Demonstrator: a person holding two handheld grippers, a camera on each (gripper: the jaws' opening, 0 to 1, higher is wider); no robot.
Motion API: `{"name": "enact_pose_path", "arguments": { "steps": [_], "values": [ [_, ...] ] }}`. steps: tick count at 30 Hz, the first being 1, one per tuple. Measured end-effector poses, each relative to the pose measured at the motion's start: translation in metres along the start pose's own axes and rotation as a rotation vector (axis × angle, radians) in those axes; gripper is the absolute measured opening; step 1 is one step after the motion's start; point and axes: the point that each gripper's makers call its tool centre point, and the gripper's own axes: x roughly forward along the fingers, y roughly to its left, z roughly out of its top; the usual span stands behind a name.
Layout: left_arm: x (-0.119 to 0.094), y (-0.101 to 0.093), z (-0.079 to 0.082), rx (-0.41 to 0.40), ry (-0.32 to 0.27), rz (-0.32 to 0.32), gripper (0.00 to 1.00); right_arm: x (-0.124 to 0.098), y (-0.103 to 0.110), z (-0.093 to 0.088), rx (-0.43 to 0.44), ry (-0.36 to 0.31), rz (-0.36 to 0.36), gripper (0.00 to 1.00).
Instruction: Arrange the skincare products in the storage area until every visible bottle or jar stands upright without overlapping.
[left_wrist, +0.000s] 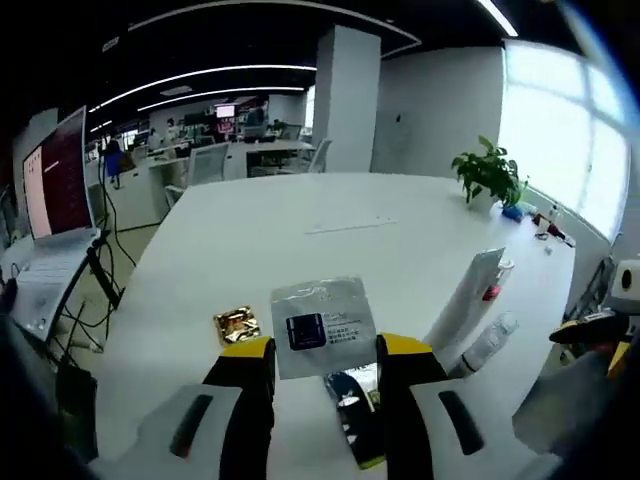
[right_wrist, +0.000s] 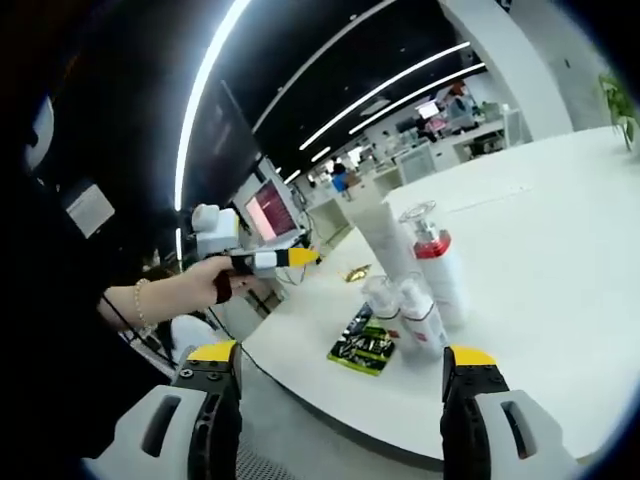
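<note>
Hand-held gripper (right_wrist: 340, 375): grey body, black jaws, yellow tips; beaded bracelet (right_wrist: 139, 303)

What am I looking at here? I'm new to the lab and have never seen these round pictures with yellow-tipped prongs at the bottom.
No robot here: a person holds a two-jaw gripper in each hand, and each carries a fisheye camera looking forward along its jaws. Those yellow-tipped prongs are the jaws.

In the left gripper view, the left gripper hangs open over a white table. Beneath it lie a silver sachet, a gold sachet, a dark sachet, a white tube and a small bottle. A potted plant stands farther off.

In the right gripper view, the right gripper is open, holding nothing, off the table's edge. It faces a red-banded pump bottle and two smaller bottles, all upright. The person's hand holds the left gripper there.
</note>
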Motion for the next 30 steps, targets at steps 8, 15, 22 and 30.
{"name": "enact_pose_path", "arguments": {
  "steps": [8, 15, 22, 30],
  "values": [
    [-0.032, -0.032, 0.009, 0.074, -0.045, -0.048, 0.36, 0.001, 0.003, 0.0, 0.008, 0.007, 0.019, 0.85],
    [-0.055, -0.059, 0.008, 0.188, -0.065, -0.088, 0.36, 0.004, 0.015, 0.014, 0.05, -0.02, 0.057, 0.82],
    [-0.072, -0.083, 0.012, 0.298, -0.094, -0.127, 0.36, 0.017, 0.045, 0.04, 0.064, -0.066, 0.146, 0.75],
    [-0.084, -0.11, 0.001, 0.347, -0.093, -0.188, 0.36, 0.026, 0.056, 0.052, 0.119, -0.099, 0.19, 0.69]
  ]
}}
